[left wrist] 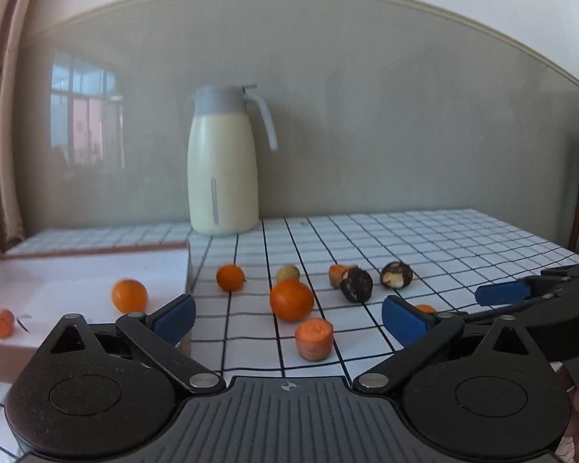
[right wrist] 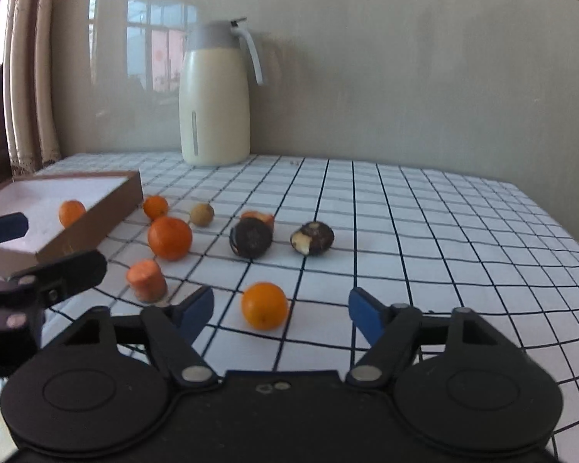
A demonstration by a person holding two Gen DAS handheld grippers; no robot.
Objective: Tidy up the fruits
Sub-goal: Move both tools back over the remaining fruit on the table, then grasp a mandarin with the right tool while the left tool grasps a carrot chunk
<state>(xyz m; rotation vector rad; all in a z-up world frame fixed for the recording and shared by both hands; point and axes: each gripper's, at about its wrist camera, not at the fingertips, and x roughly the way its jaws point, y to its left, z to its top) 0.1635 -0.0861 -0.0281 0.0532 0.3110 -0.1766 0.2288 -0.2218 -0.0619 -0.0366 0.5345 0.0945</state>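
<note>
Orange fruits (right wrist: 264, 305) scattered on checked worktop (right wrist: 424, 231); one (left wrist: 129, 295) lies inside the box (left wrist: 77, 270). Left tool (left wrist: 287, 318) and right tool (right wrist: 281, 310) both spread wide, grasping nothing.

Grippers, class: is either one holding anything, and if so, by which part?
Nothing is held. The left gripper and right gripper are both open; an orange lies loose between the right one's fingers.
</note>
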